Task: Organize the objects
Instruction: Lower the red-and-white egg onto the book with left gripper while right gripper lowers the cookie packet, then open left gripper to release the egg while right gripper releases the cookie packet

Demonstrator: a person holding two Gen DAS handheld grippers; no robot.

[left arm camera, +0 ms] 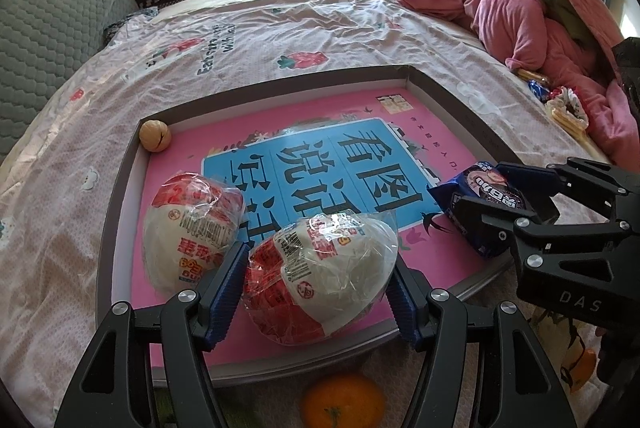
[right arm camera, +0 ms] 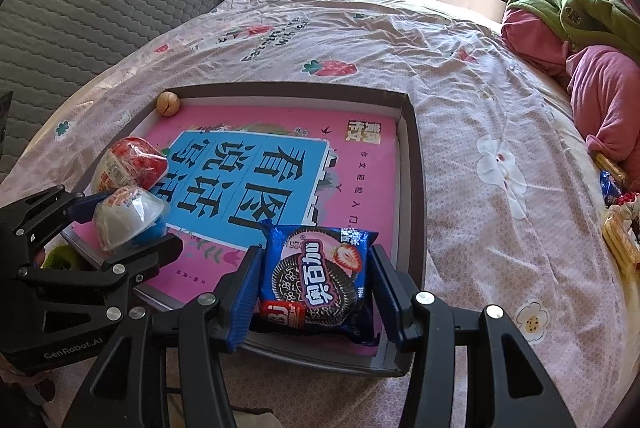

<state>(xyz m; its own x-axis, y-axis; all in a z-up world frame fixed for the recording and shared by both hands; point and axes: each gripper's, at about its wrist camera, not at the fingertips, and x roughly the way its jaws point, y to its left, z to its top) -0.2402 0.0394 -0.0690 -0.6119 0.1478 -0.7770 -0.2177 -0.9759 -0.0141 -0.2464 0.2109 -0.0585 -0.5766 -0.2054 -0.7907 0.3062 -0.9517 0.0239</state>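
A shallow grey box (left arm camera: 120, 188) with a pink and blue printed liner lies on the bed; it also shows in the right wrist view (right arm camera: 416, 164). My left gripper (left arm camera: 316, 288) is shut on a wrapped white-and-red bun (left arm camera: 320, 276) over the box's near edge. A second wrapped bun (left arm camera: 192, 224) lies beside it in the box. A walnut (left arm camera: 155, 135) sits in the far left corner. My right gripper (right arm camera: 314, 288) is shut on a blue cookie packet (right arm camera: 316, 280) at the box's near right corner. The packet also shows in the left wrist view (left arm camera: 480, 204).
An orange (left arm camera: 342, 402) lies on the bed just in front of the box. More snack packets (left arm camera: 564, 108) lie at the right by a pile of pink and green clothes (left arm camera: 520, 12). A grey quilted headboard (right arm camera: 100, 8) stands at the left.
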